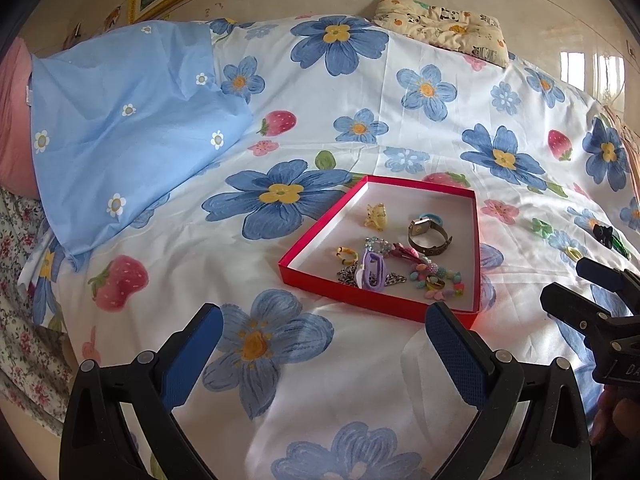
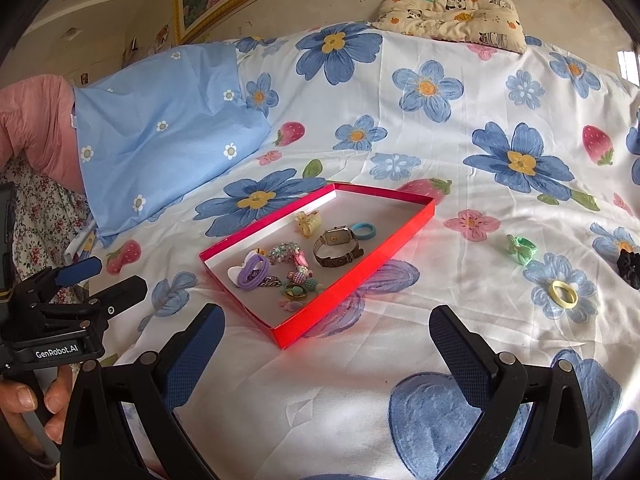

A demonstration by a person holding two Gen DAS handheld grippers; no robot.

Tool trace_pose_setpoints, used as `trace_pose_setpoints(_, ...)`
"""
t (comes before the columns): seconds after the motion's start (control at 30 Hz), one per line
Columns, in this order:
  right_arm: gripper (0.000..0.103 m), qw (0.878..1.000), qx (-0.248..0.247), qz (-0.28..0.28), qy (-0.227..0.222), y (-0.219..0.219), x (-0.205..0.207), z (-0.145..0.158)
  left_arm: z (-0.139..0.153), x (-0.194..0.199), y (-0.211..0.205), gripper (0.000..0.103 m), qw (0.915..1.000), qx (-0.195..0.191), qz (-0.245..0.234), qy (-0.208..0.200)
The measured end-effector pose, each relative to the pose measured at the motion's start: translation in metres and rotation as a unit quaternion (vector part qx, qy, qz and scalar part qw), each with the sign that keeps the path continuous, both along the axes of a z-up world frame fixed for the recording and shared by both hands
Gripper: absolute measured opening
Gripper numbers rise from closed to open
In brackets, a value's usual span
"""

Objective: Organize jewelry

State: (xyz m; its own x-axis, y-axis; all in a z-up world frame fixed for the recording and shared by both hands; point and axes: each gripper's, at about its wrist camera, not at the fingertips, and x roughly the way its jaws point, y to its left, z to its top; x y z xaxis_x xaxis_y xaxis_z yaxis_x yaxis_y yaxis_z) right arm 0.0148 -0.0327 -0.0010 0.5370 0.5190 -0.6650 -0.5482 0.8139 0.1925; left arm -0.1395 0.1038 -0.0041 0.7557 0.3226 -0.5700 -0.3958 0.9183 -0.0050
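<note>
Several trinkets piled in red box [image 2: 400,236] mid-bed: watch [image 2: 336,246], purple tie [image 2: 253,272], blue ring [image 2: 364,231], yellow clip [image 2: 308,220], bead bracelet [image 1: 436,274]. Loose right of box, well apart: green bow [image 2: 520,249], yellow ring [image 2: 563,293], black scrunchie [image 2: 629,269]. Floral sheet [image 2: 440,128] beneath, blue pillow [image 2: 160,128] left, panda cushion [image 2: 452,16] by wall, gilt frame [image 2: 208,20] above. Left hand-held gripper [image 1: 324,344] and right hand-held gripper [image 2: 326,344] both spread, grasping nothing, short of box.
</note>
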Motion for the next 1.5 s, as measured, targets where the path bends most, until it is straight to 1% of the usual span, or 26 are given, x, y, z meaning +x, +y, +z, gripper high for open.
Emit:
trace_pose_setpoints(0.37,0.103,1.0,0.003,0.002,0.002,0.0009,-0.002,0.0001,-0.0018,0.0019,0.0012,0.103,1.0,-0.006,-0.001,0.004)
trace_pose_setpoints(1.5,0.103,1.0,0.004,0.008,0.004,0.0033,-0.0032,0.0011,-0.0055,0.0053,-0.0025,0.103,0.9999,-0.002,-0.007,0.011)
